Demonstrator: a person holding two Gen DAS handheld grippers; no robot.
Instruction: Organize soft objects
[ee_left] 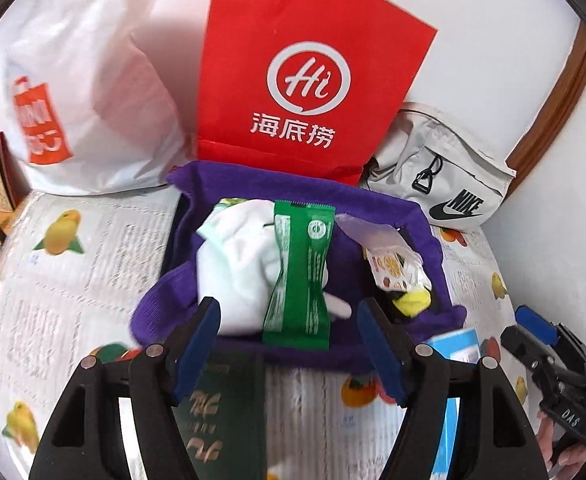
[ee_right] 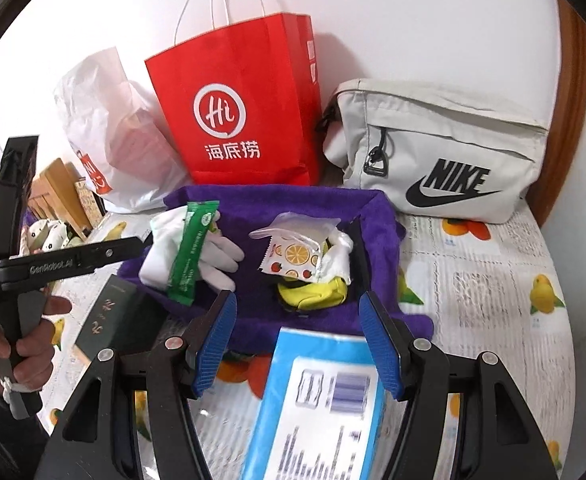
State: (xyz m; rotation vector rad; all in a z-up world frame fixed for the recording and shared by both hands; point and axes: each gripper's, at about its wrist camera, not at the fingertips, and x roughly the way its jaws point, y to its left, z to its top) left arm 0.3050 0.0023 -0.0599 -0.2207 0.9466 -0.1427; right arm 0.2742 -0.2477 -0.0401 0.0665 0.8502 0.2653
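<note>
Both grippers, left gripper and right gripper, hover with jaws apart and empty, leaving the green sachet resting on the white glove within the purple cloth tray, apparently sorted.

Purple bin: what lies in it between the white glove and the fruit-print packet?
In the right wrist view, only bare purple lining separates the white glove from the fruit-print packet.

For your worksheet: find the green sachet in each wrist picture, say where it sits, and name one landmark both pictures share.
Left wrist view: the green sachet is at centre, lying over the white glove in the purple tray.
Right wrist view: the green sachet is left of centre, on the same glove.
Shared landmark: the red paper bag behind the tray.
</note>
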